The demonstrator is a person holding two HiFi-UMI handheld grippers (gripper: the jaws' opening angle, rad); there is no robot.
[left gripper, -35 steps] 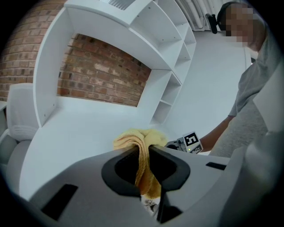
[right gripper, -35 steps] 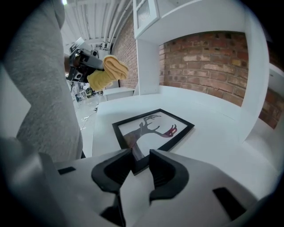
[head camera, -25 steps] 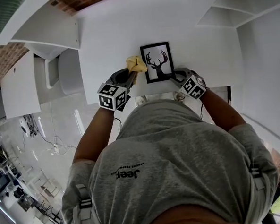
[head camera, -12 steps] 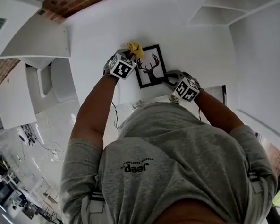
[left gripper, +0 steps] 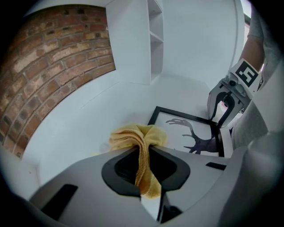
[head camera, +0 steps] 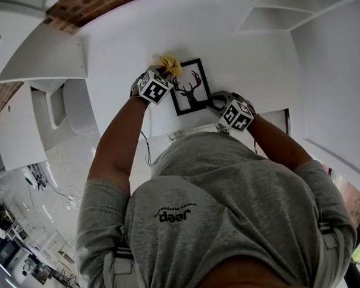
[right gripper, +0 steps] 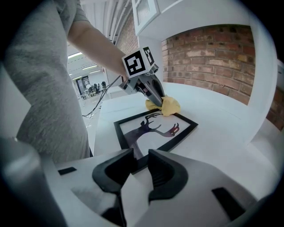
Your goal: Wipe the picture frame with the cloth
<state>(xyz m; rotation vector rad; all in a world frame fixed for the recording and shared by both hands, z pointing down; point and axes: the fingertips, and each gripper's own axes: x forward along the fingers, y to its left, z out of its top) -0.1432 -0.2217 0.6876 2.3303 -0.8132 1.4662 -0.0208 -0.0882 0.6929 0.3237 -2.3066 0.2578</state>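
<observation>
The left gripper is gripping a bunched yellow cloth, its jaws closed tight on the fold, and is setting the loose wad down at the far corner of the picture frame. The frame is lying flat on the white table, just in front of the person. The right gripper is closing its jaws about the frame's near edge (the black border is showing in the gap between them, but whether the pads are pressing yet is unclear). The frame is looking light and stiff, with a smooth glazed face that is probably fragile, and it is likely to skate on the slick tabletop, so the border is the place to pinch it. The cloth is soft and limp, and so best held bunched.
</observation>
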